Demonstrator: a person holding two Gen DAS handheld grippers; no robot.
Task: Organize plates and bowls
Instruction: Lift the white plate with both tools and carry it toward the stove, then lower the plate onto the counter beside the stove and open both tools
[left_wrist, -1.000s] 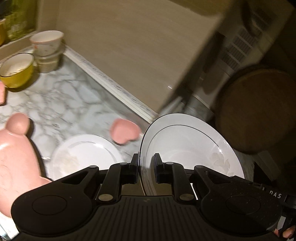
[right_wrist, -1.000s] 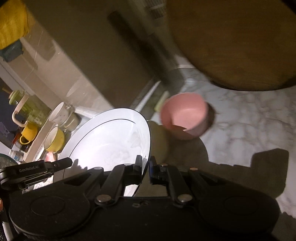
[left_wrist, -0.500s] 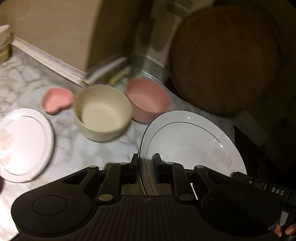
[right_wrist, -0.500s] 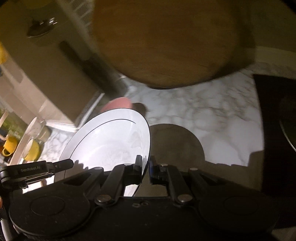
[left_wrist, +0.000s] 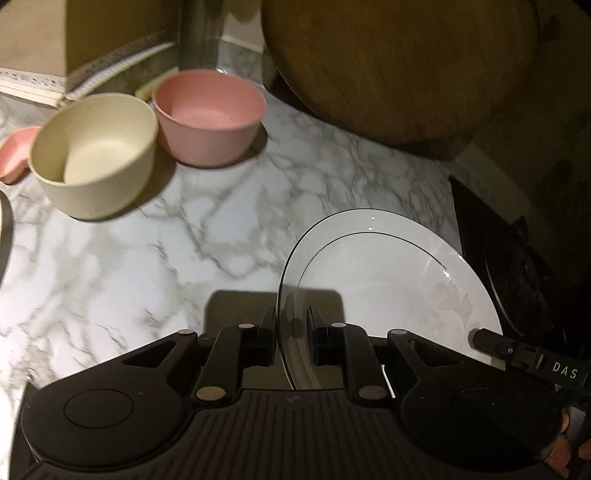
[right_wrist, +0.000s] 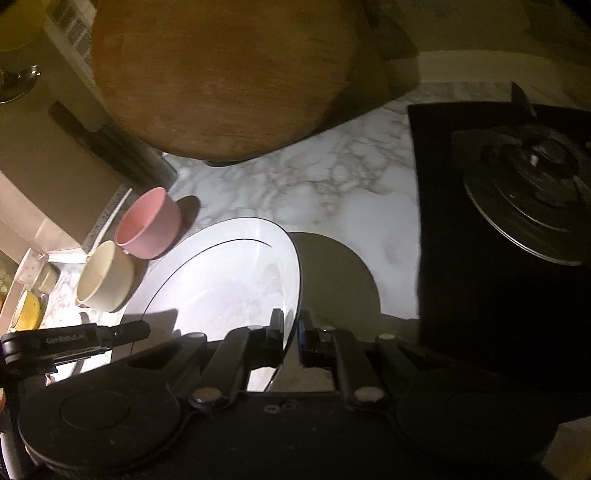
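Note:
A white plate (left_wrist: 384, 280) with a thin dark rim line and a faint flower print is held between both grippers above the marble counter (left_wrist: 129, 266). My left gripper (left_wrist: 291, 325) is shut on its left rim. My right gripper (right_wrist: 291, 328) is shut on the opposite rim of the plate (right_wrist: 229, 280). A cream bowl (left_wrist: 96, 151) and a pink bowl (left_wrist: 208, 114) stand side by side at the back left; both also show in the right wrist view, cream bowl (right_wrist: 105, 277), pink bowl (right_wrist: 147, 223).
A big round wooden board (left_wrist: 399, 62) leans at the back. A black gas hob (right_wrist: 517, 221) lies to the right. A small pink dish (left_wrist: 13, 151) and another plate's edge sit at far left. Yellow cups (right_wrist: 27, 310) stand far left.
Both grippers have carried the plate to the right along the counter, away from the other plate and pink dishes, toward the hob. The bowls now lie at the left.

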